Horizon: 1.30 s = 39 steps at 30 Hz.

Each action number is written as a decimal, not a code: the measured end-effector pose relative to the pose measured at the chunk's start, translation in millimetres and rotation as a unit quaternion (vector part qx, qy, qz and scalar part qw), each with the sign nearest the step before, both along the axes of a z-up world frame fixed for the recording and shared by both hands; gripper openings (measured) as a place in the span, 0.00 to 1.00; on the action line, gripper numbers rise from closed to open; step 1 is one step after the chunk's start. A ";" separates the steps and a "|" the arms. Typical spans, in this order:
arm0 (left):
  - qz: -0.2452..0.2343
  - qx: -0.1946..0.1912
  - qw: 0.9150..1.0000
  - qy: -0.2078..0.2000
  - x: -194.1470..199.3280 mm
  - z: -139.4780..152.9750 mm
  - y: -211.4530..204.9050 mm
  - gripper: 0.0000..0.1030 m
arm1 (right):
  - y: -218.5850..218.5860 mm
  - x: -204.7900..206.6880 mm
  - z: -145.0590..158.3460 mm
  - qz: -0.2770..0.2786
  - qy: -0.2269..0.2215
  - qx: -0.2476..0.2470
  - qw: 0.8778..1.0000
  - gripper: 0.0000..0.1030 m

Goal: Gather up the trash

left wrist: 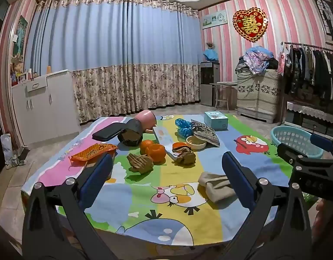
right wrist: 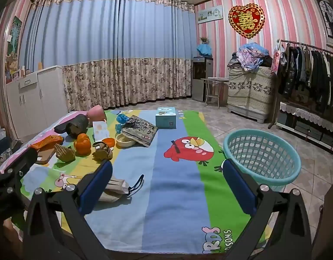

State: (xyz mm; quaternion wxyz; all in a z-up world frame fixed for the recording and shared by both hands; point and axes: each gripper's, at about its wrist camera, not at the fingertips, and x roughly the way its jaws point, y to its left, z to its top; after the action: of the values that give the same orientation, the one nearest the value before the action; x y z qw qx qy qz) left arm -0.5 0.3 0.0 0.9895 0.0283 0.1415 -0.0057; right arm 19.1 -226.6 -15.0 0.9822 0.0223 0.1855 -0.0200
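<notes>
Nothing looks collected yet: two crumpled brown paper wads (left wrist: 141, 163) (left wrist: 185, 156) and an orange snack wrapper (left wrist: 93, 151) lie on the cartoon-print counter (left wrist: 179, 221), while the turquoise plastic mesh basket (right wrist: 261, 153) beside it looks empty. Left tongs (left wrist: 166, 173) and right tongs (right wrist: 166, 179) both gape wide, holding nothing.

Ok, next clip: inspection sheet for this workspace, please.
Surface: cartoon cloth covers the table.
Job's things: crumpled brown paper, another wad, orange wrapper, blue bag; basket at the table's right, looks empty.
Clutter: oranges, bowl, box, pink cup, phone, beige pouch.
Grippers: left gripper and right gripper open, holding nothing.
Cables: nothing seen.
Surroundings: curtain, clothes rack.
</notes>
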 end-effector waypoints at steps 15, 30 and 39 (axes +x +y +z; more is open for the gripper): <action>0.001 -0.004 1.000 0.010 5.3 -5.5 -0.3 0.95 | 0.3 0.0 -1.0 -0.001 -0.001 -0.007 1.000 0.96; 0.000 -0.007 1.000 0.012 6.7 -4.8 2.5 0.95 | -1.6 -0.7 0.0 -0.001 -0.003 -0.009 1.000 0.96; 0.001 -0.007 1.000 0.012 5.6 -3.4 2.0 0.95 | -1.5 0.6 -1.2 -0.001 -0.002 -0.009 1.000 0.96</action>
State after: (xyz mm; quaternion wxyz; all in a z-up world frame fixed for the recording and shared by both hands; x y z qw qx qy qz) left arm 5.1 2.3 -3.4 0.9879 0.0212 0.1533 -0.0062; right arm 19.7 -228.1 -16.2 0.9827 0.0137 0.1831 -0.0226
